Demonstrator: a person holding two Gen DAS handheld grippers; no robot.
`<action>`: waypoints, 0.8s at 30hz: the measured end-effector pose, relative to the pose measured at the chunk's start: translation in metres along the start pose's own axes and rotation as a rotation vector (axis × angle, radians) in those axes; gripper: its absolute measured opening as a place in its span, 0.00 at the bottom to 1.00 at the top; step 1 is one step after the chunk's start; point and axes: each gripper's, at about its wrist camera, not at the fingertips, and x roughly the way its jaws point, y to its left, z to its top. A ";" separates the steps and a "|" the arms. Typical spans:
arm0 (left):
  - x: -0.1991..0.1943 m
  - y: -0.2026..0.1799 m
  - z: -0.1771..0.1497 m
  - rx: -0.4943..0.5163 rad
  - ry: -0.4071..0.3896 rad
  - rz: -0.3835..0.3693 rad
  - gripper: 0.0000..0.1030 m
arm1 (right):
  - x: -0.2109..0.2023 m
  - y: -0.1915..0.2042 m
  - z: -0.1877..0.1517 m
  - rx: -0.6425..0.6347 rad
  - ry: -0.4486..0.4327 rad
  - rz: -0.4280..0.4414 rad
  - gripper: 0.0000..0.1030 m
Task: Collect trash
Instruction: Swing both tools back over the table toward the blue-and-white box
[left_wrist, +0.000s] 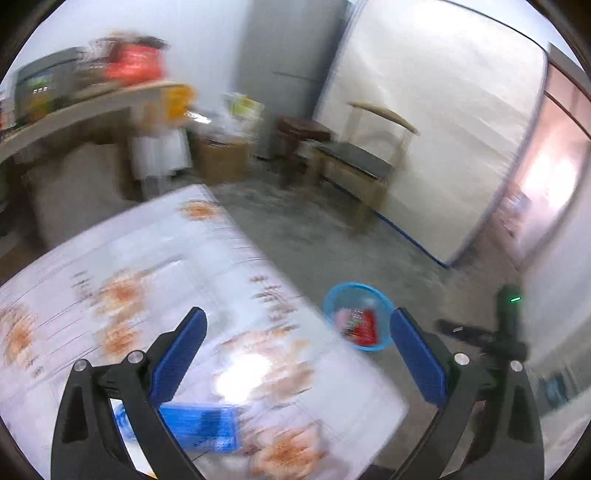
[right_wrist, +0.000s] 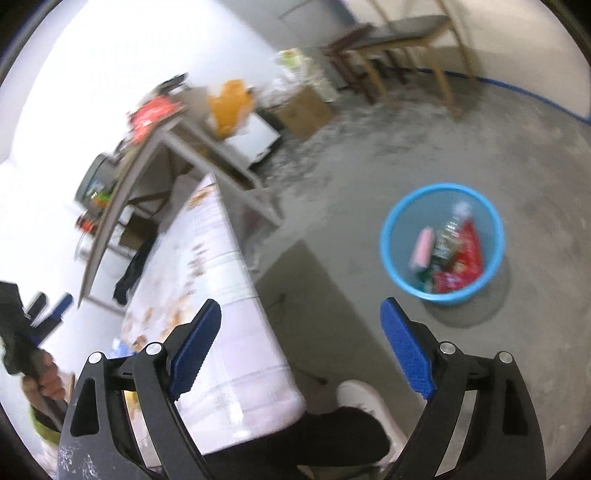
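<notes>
Trash, seemingly wrappers and a bottle, fills the blue basket (right_wrist: 391, 254) on the floor (right_wrist: 406, 147) beyond the desk (left_wrist: 221, 295) corner; both hand-held grippers, left hand-held gripper (left_wrist: 297, 325) and right hand-held gripper (right_wrist: 301, 315), gape wide, empty.

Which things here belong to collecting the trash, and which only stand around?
Job:
- blue bin
- red wrapper and pink packet inside it
- blue item on the table

Around:
- wooden chair
- cardboard box

the floor (left_wrist: 314, 236) is grey and rough. a wooden chair (left_wrist: 369, 155) stands by a big white wall (left_wrist: 436, 122). a table (left_wrist: 155, 295) has a flowery cloth.
</notes>
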 end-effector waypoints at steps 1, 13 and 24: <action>-0.011 0.009 -0.009 -0.022 -0.027 0.034 0.94 | 0.003 0.012 0.002 -0.021 0.004 0.022 0.82; -0.074 0.075 -0.107 -0.231 -0.138 0.181 0.94 | 0.099 0.180 0.011 -0.259 0.209 0.216 0.76; -0.062 0.107 -0.163 -0.291 -0.068 0.230 0.94 | 0.140 0.292 -0.073 -0.692 0.440 0.301 0.80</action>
